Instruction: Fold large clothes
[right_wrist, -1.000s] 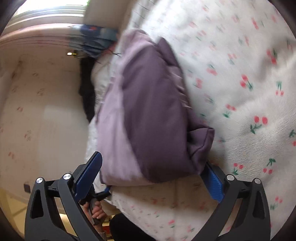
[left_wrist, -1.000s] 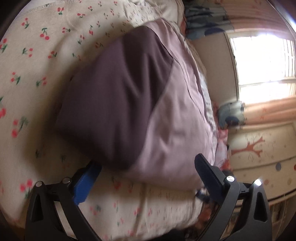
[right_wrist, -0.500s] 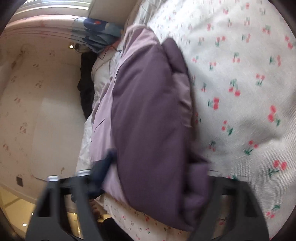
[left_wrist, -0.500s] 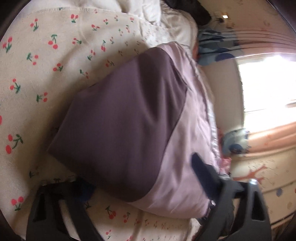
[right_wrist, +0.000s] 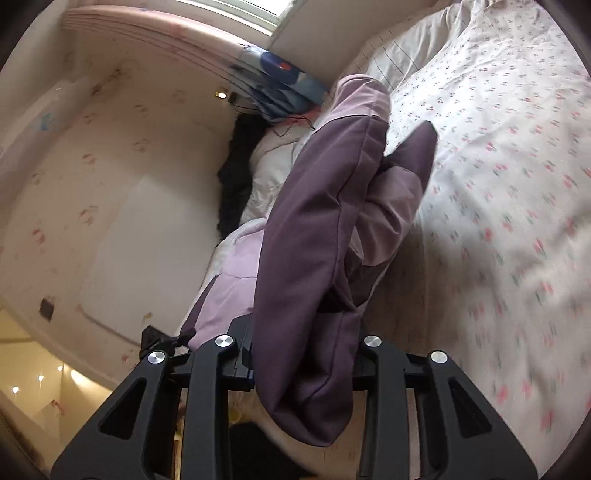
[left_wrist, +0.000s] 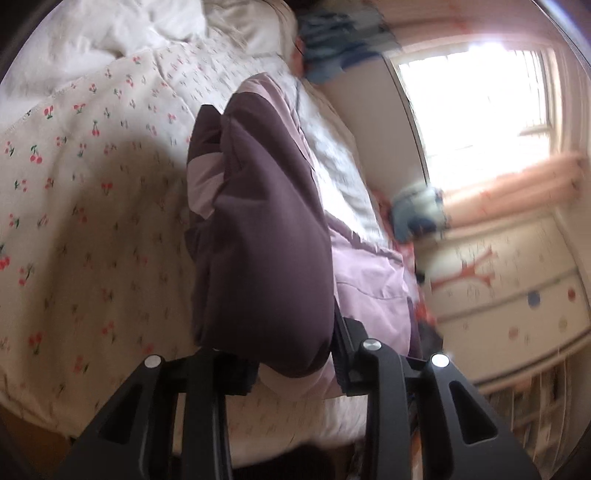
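Note:
A padded jacket in dark purple and pale lilac [left_wrist: 266, 236] lies on a bed with a cherry-print cover [left_wrist: 92, 206]. My left gripper [left_wrist: 291, 365] is shut on the jacket's near dark edge, and the fabric bulges up between its jaws. In the right wrist view the same jacket [right_wrist: 325, 229] is bunched and lifted, and my right gripper [right_wrist: 303, 362] is shut on its near dark edge. The fingertips of both grippers are hidden in the fabric.
The cherry-print cover [right_wrist: 509, 177] spreads wide beside the jacket. A white pillow [left_wrist: 122, 33] and striped blue cloth [left_wrist: 332, 44] lie at the bed's far end. A bright window [left_wrist: 472, 110] and a painted cabinet [left_wrist: 509, 295] stand beside the bed. A pale wall [right_wrist: 110, 184] is on the other side.
Both grippers were open around the jacket's near edge, moved in, and have closed on it. The edge is now gathered and raised off the bed.

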A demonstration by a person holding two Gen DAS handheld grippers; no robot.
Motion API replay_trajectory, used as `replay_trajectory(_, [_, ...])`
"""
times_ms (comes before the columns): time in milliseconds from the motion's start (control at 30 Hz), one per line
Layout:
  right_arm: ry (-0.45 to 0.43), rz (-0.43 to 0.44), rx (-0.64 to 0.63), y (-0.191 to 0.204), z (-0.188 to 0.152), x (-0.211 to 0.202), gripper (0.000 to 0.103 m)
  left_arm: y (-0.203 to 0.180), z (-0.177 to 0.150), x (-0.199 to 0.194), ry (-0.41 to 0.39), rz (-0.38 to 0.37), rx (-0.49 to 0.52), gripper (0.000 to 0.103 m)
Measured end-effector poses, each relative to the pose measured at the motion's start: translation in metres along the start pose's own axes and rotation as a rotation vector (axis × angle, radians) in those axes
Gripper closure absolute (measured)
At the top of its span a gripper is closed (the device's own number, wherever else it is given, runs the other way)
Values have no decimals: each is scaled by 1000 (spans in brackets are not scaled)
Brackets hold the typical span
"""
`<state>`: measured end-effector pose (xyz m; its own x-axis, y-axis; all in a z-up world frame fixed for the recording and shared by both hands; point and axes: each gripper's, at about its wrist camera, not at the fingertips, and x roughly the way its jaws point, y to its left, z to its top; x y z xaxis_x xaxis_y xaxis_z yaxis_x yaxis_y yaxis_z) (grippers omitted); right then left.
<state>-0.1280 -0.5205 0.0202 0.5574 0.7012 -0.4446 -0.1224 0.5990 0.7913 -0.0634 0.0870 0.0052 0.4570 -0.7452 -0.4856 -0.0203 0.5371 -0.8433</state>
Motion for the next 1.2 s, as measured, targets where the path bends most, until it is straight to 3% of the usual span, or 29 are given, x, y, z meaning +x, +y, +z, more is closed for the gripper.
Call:
replay_trajectory(33, [44, -12, 8, -5, -13, -3, 67, 8, -6, -1, 37, 20, 3, 65])
replay_trajectory(100, [125, -80, 60, -25, -30, 0, 50, 31, -10, 5, 81, 90, 1, 46])
replay_trajectory(133, [149, -111, 103, -40, -36, 2, 42, 48, -9, 9, 97, 115, -36, 45])
replay_trajectory(167, [164, -116, 163, -59, -40, 4, 41, 58, -9, 11, 101, 121, -67, 45])
replay_trajectory(233, [145, -27, 232, -77, -40, 4, 38, 77, -8, 8, 67, 91, -120, 43])
replay_trajectory(333, [126, 37, 276, -91, -31, 17, 20, 84, -5, 10, 27, 67, -141, 34])
replay_trajectory(400, [132, 23, 272, -93, -22, 32, 15, 89, -1, 21, 13, 57, -174, 15])
replay_trajectory(433, [133, 21, 270, -95, -17, 39, 13, 89, 0, 30, 8, 62, -176, 12])
replay_trajectory(500, [104, 36, 245, -96, -10, 42, 20, 83, 9, 51, -2, 75, -182, 11])
replay_trajectory(533, [86, 30, 215, -94, -6, 39, 42, 75, 9, 55, -21, 68, -161, 12])
replay_trajectory(567, [66, 20, 178, -87, -4, 33, 53, 68, 6, 55, -33, 81, -120, 29])
replay_trajectory(600, [57, 20, 155, -81, -2, 32, 57, 61, 3, 55, -37, 97, -79, 46])
replay_trajectory(667, [40, 18, 100, -62, 1, 21, 64, 45, 0, 48, -32, 75, -51, 61])
replay_trajectory(767, [22, 41, 33, -34, -3, -4, 65, 14, -13, 30, -21, 56, 19, 67])
replay_trajectory(833, [51, 16, 5, -31, -11, -19, 62, -1, -28, 19, -12, 74, 72, 67])
replay_trajectory(867, [104, -32, 20, -43, -15, -21, 55, 2, -38, 20, 10, 97, 86, 64])
replay_trajectory(933, [168, -177, 84, -74, -23, -25, 45, 27, -43, 27, 48, 146, 57, 52])
replay_trajectory(967, [160, -207, 162, -92, -28, -35, 44, 40, -43, 28, 53, 154, 20, 45])
replay_trajectory(1033, [49, -203, 228, -99, -29, -64, 44, 63, -46, 21, 37, 96, -73, 43])
replay_trajectory(1133, [-158, -374, 149, -67, -10, -102, 43, 61, -42, 17, -2, 95, -51, 39])
replay_trajectory(1200, [-201, -391, 46, -29, 15, -86, 41, 61, -36, 28, -18, 125, -63, 25])
